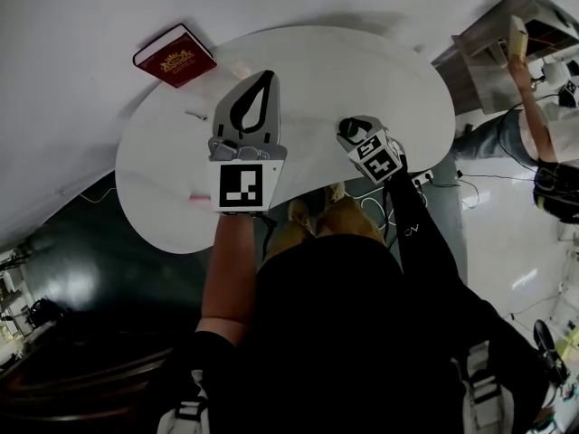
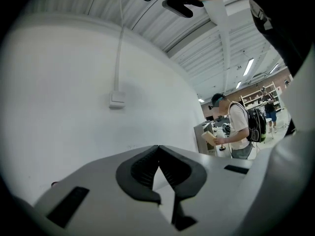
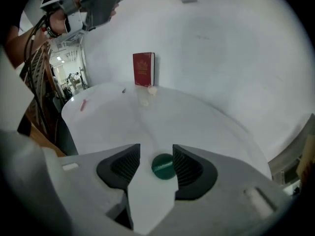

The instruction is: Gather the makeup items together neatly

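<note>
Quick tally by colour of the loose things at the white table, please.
Red: 1, book
Green: 1, round item
Pink: 1, thin stick
Cream: 1, small piece
Total: 4 that I can make out

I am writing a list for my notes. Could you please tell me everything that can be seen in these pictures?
table: one, white, below both grippers
book: one, red, far side of table, by wall
round item: one, dark green, on table, seen between right jaws
stick: one, pink, near table's left edge
small item: one, cream, on table beside book
wall box: one, white, on wall, with cable
bystander: one, background, near shelves
left hand-held gripper: one, grey, shut, empty
right hand-held gripper: one, grey, open
</note>
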`<state>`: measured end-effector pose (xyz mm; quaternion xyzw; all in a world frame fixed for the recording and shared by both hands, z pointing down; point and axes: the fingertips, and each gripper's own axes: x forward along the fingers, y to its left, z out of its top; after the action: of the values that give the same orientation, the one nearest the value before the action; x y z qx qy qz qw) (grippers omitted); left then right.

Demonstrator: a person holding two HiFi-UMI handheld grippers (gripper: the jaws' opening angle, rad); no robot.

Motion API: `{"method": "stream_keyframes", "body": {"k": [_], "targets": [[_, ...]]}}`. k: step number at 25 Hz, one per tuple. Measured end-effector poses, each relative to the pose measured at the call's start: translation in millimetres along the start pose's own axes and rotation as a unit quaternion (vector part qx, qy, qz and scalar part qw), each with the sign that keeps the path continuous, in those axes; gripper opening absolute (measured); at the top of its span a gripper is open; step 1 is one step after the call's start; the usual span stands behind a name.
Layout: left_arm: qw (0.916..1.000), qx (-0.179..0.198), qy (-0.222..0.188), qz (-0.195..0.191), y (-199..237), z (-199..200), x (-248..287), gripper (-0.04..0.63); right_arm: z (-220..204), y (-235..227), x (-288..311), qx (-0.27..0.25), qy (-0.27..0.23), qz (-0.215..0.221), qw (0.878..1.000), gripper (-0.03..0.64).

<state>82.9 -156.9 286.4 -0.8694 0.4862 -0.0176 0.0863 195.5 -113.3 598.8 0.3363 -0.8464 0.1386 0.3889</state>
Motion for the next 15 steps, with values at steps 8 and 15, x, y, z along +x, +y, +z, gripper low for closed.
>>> {"method": "stream_keyframes", "body": {"k": [8,15], "targets": [[0.9998,0.000,0.012,0.016,3.5,-3.8,-1.6,0.008,-35.5,2.3,21.6,0.006,0.053,0.020,0.998,0.190],[0.9996,0.004,0.020,0.019,5.7,-8.7,1.4,0.008,-53.4,-5.1,34.9,-0.011,0.087,0.021,0.996,0.078]]}}
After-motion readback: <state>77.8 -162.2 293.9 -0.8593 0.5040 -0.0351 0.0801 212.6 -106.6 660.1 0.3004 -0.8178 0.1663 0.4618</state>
